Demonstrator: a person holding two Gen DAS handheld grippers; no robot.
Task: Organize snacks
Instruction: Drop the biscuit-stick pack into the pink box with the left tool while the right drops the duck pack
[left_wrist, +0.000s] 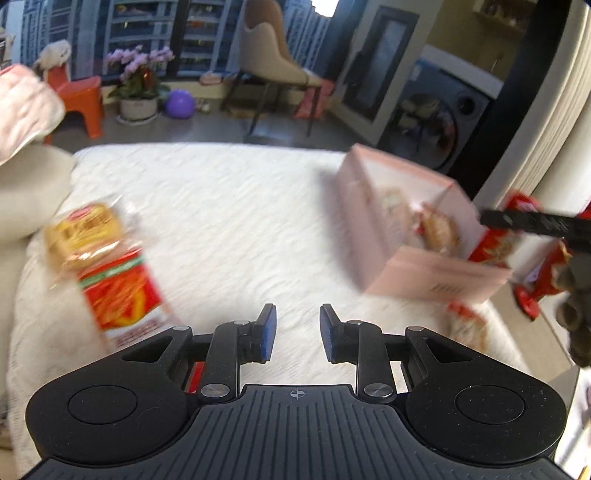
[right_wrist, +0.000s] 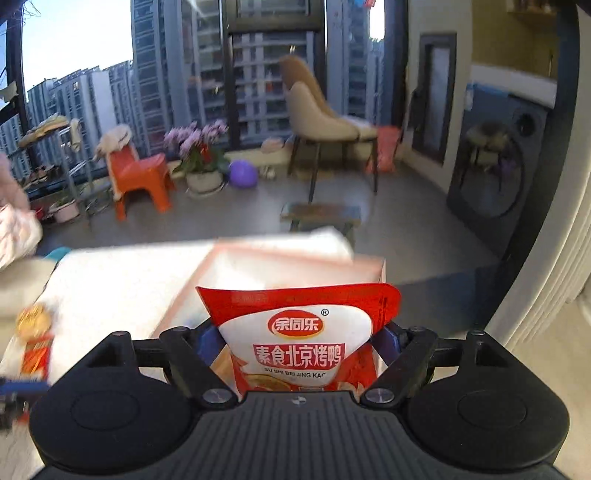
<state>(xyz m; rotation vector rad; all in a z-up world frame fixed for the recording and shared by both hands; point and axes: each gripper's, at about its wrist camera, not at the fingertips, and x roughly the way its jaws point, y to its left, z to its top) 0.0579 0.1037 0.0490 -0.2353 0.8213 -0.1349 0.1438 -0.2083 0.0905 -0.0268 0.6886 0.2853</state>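
Right gripper (right_wrist: 299, 354) clamped a red packet (right_wrist: 301, 332) just short of the pink box (left_wrist: 402, 225); best carried over its rim before release, left gripper (left_wrist: 298, 332) empty, jaws apart.

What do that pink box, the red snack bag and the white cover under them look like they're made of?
The pink box looks like thin matte cardboard: flat stiff walls, sharp folded edges, a printed barcode. The red snack bag, held in the right gripper, seems to be glossy plastic film, with a shiny print and a flat sealed top. The white cover looks like soft textured fabric, perhaps fleece; blur leaves the weave unclear.
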